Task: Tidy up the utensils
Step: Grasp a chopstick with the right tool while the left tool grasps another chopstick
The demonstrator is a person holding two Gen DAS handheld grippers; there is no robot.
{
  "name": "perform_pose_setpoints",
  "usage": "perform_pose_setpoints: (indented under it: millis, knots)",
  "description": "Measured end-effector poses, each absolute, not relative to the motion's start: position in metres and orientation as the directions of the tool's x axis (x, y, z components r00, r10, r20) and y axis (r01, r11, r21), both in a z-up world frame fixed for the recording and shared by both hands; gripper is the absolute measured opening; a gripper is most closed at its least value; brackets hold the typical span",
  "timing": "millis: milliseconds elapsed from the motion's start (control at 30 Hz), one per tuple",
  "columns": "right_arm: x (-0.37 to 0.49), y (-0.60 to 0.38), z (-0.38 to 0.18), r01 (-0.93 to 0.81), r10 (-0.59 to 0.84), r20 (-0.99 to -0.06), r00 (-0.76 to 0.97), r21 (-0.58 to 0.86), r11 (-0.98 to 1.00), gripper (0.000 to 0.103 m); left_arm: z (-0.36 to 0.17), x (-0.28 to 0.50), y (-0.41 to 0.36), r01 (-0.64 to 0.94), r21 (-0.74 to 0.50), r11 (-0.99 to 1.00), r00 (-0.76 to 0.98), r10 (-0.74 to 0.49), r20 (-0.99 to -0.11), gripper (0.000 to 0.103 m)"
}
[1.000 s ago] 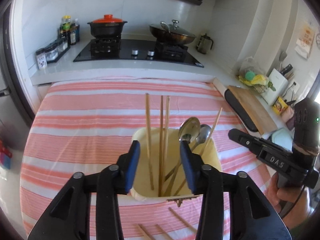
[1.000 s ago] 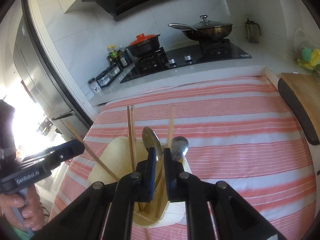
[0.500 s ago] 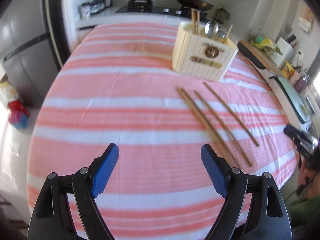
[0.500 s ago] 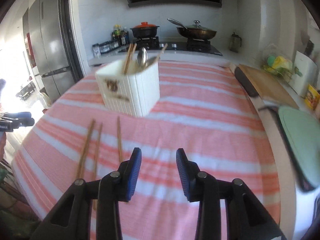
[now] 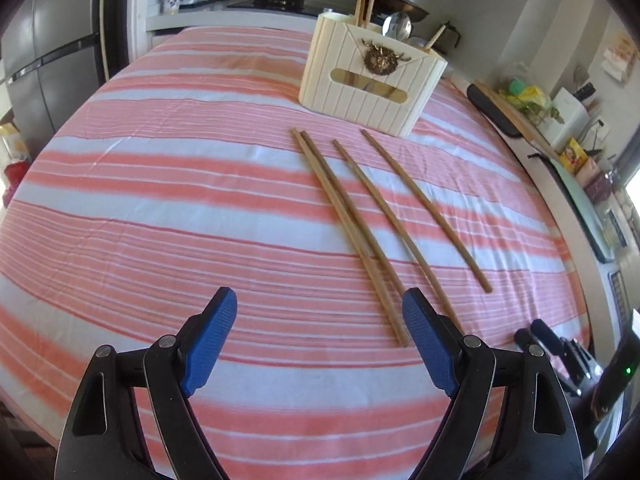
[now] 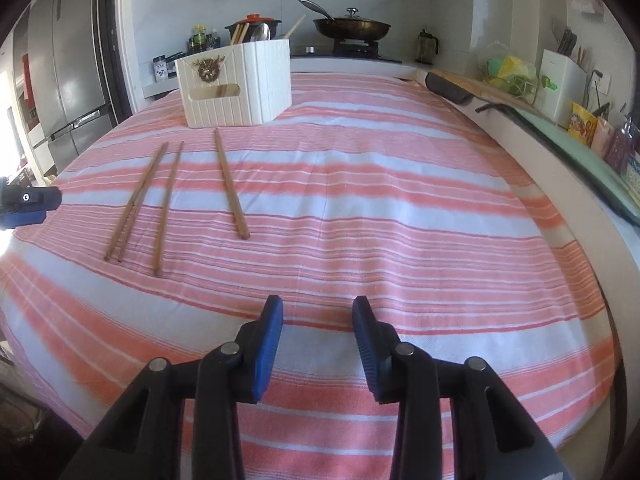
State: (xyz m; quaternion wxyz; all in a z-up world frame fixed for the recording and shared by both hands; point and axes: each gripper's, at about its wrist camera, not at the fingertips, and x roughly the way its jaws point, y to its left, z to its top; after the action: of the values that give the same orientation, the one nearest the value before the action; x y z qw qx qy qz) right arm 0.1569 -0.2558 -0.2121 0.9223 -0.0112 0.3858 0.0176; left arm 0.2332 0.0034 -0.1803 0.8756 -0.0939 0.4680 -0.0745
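Both grippers, left gripper (image 5: 320,340) and right gripper (image 6: 318,344), have withdrawn from the cream ribbed plastic utensil holder (image 5: 370,84) at upper centre, open and empty; four brown wooden chopsticks (image 5: 384,220) at centre frame await collection.

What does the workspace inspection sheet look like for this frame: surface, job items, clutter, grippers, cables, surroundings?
Surface: table under a striped cloth, pink and white, lying flat.
Job's things: cream utensil holder upright at the far side, already holding chopsticks and a spoon; four loose chopsticks flat on the cloth in front of it, two of them touching as a pair.
Clutter: nothing seen on the cloth besides these.
Grippers: left gripper open and empty, low over the near cloth beside the chopstick ends; right gripper open and empty, to the right of the chopsticks.
Cables: nothing seen.
Surroundings: stove with red-lidded pot and wok, fridge at left, cutting board at right.
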Motion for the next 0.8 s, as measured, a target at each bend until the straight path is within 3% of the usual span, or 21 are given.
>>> perform_pose_setpoints:
  millis: [333,467,800]
  knots:
    - [0.153,-0.249,-0.215,-0.047,-0.005,-0.695,0.719,-0.056,0.997,0.038,-0.212,0.25,-0.028,0.008,-0.092,0.996,0.553,-0.081,-0.829,0.086]
    - [0.162,-0.247,-0.208,-0.06,-0.016,-0.749,0.663,-0.075,0.995,0.038,-0.216,0.256,-0.035,0.017,-0.031,0.999,0.558,-0.035,-0.829,0.086]
    - [0.238,-0.206,-0.19,-0.257,0.091,-0.78,0.62,-0.092,0.962,0.038,-0.217,0.259,-0.032,0.056,-0.006,0.998,0.563,-0.037,-0.825,0.085]
